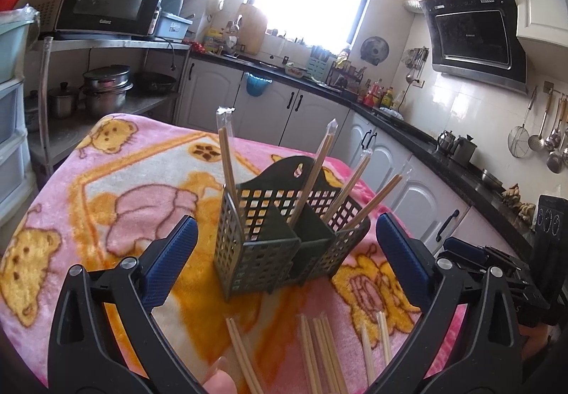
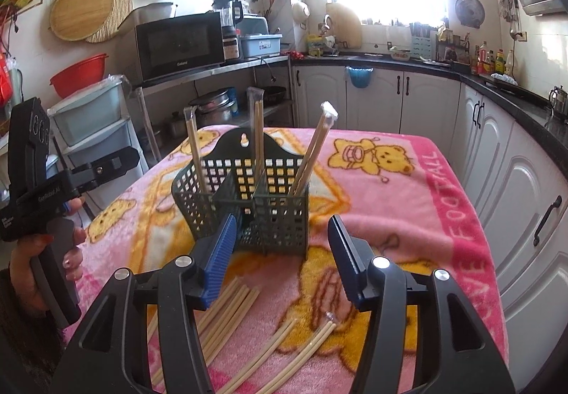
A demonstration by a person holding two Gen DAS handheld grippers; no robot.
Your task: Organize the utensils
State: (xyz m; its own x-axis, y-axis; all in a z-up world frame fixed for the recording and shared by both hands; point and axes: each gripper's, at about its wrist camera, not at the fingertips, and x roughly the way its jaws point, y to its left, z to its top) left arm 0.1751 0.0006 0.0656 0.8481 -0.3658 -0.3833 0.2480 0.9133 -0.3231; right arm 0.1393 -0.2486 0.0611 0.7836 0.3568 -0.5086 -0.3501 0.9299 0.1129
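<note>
dark green plastic holder (image 1: 284, 245) (gridded walls), wrapped chopsticks (image 1: 227, 159) upright

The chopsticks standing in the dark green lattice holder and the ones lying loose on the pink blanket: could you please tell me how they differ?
The chopsticks standing in the dark green lattice holder lean upright, spread across its compartments; the loose pale wooden chopsticks lie flat on the pink cartoon-bear blanket, near the grippers. The standing ones wear clear plastic sleeves that stick up above their tops; most of the loose ones look bare. Both sets are slim, pale wooden sticks.

Dark green lattice caddy (image 2: 245, 195); pale wooden chopsticks (image 2: 227, 308); pink blanket (image 2: 390, 188) patterned with yellow bears; blue-padded fingers (image 2: 220, 262).
</note>
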